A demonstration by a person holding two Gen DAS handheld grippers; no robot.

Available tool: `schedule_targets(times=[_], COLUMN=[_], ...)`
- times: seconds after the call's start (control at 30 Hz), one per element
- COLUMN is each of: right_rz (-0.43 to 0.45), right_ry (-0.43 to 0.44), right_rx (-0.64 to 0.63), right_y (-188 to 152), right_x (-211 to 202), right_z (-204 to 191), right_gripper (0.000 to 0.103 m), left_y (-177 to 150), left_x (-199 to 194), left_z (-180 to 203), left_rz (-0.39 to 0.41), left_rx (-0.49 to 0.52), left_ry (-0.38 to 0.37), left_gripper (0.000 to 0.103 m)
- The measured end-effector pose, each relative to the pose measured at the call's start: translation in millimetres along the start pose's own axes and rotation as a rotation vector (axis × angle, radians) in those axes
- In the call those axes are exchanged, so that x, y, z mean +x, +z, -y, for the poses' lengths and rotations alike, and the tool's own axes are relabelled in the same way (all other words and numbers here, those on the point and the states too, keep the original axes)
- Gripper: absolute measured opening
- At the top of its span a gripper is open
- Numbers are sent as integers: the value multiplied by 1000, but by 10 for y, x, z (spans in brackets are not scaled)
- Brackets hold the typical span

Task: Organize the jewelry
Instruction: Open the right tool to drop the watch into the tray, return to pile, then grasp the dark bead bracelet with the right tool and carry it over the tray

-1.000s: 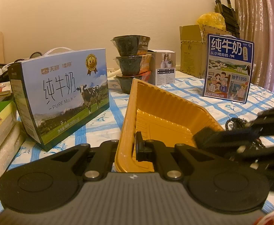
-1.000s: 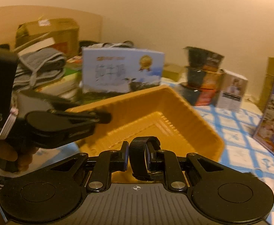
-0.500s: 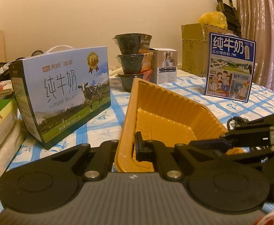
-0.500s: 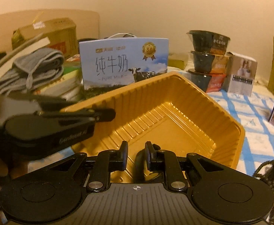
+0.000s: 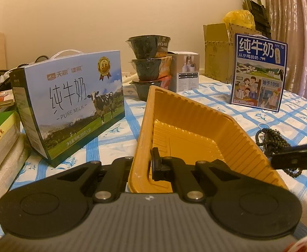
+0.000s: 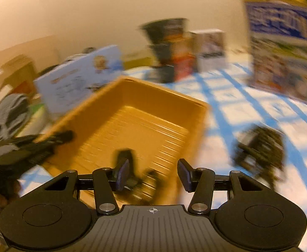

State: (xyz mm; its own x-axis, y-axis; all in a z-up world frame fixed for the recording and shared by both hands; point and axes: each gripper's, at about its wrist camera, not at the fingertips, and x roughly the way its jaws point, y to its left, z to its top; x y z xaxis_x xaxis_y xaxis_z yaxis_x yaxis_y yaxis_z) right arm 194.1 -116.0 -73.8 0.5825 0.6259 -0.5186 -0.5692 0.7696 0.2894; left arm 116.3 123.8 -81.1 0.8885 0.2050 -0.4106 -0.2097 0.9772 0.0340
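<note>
A ribbed yellow plastic tray (image 5: pixel 187 126) sits on the blue-checked tablecloth. My left gripper (image 5: pixel 142 163) is shut on the tray's near left rim. My right gripper (image 6: pixel 153 175) is open above the tray's (image 6: pixel 132 113) near end; the view is motion-blurred. A dark band-like item (image 6: pixel 140 184) lies in the tray just below the open fingers. A dark beaded bracelet (image 5: pixel 273 140) lies on the cloth right of the tray, and shows in the right wrist view (image 6: pixel 262 149). The right gripper's finger (image 5: pixel 296 157) reaches in at the left view's right edge.
A blue milk carton box (image 5: pixel 69 103) stands left of the tray. Stacked dark bowls (image 5: pixel 149 63), a small white box (image 5: pixel 187 71) and a second milk box (image 5: pixel 258 71) stand behind. Books (image 5: pixel 0 147) lie at far left.
My right gripper opened and let go of the dark band into the tray, then swung right toward the beaded bracelet. My left gripper kept its hold on the tray rim.
</note>
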Motion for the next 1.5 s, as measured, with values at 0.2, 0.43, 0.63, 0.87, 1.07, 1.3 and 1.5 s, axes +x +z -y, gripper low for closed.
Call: schedule_targets(times=[0.2, 0.43, 0.63, 0.87, 1.07, 1.3, 1.5], right_rz=[-30, -32, -51, -65, -69, -69, -71], right_ry=[-169, -290, -310, -300, -304, -315, -322], right_rx=[132, 241, 232, 197, 168, 166, 175], right_y=[-148, -258, -266, -273, -253, -230, -207], right_x=[-277, -511, -487, -322, -250, -150, -59], right_z=[585, 1025, 1065, 1000, 973, 1016, 1078], right_gripper=[51, 51, 51, 51, 51, 30, 19], left_y=[-2, 8, 5, 2, -13, -20, -23], left_x=[14, 21, 33, 33, 35, 38, 36], left_z=[13, 30, 22, 24, 18, 9, 10], left_rz=[-15, -23, -29, -30, -32, -32, -33], left_rx=[9, 26, 34, 34, 33, 32, 32], left_ry=[11, 19, 20, 19, 21, 21, 20], left_gripper=[5, 5, 5, 5, 5, 5, 5])
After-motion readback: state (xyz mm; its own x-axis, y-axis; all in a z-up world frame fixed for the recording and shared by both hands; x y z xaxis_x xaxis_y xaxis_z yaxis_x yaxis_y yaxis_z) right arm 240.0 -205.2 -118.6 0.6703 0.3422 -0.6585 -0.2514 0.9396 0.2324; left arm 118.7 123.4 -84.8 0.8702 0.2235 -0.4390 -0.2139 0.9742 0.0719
